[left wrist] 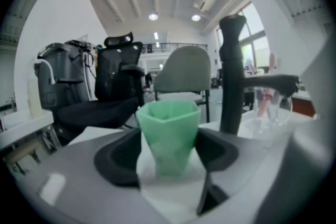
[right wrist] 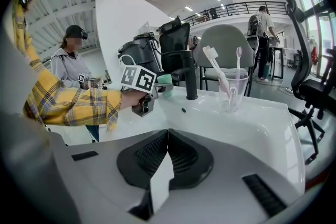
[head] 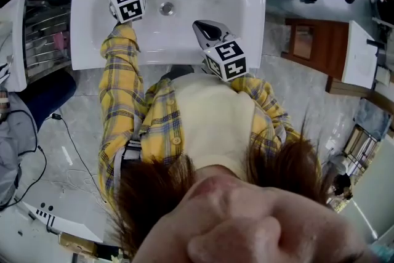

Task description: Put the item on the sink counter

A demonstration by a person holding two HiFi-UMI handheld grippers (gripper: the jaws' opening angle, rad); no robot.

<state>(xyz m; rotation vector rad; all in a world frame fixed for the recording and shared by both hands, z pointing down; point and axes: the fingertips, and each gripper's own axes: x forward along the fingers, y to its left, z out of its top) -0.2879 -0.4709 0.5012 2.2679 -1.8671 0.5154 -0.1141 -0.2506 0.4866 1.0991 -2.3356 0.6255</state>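
- Left gripper (left wrist: pixel 169 147): jaws spread wide and closed onto the green cup (left wrist: pixel 169 131). Both dark pads lie against the cup's faceted sides just under its rim.
- The cup is upright, mouth up, and sits squarely between the jaws. Its base meets the white surface below the jaw tips. I cannot tell whether its weight rests there.
- From the head view, this gripper reaches over the back left corner of the white sink (head: pixel 243 6), and the cup is at its tips on the flat counter ledge.
- The black faucet (left wrist: pixel 232 76) stands just to the right of the left gripper. A clear glass (right wrist: pixel 232 91) holding toothbrushes stands further right, beyond the faucet.
- Right gripper (right wrist: pixel 168 139): clenched, pads meeting along one line with nothing between them. It hangs over the near rim of the sink, and the basin and the drain (head: pixel 166 8) lie ahead of its tips.
- Markings: the only print is black-and-white square code patterns on the left marker cube (head: pixel 128 3) and the right marker cube (head: pixel 226 60). They carry no letters I can read.
- The cup shows no readable label.
- A black office chair (left wrist: pixel 118 73) and a grey chair (left wrist: pixel 184 73) stand well beyond the left gripper's tips.
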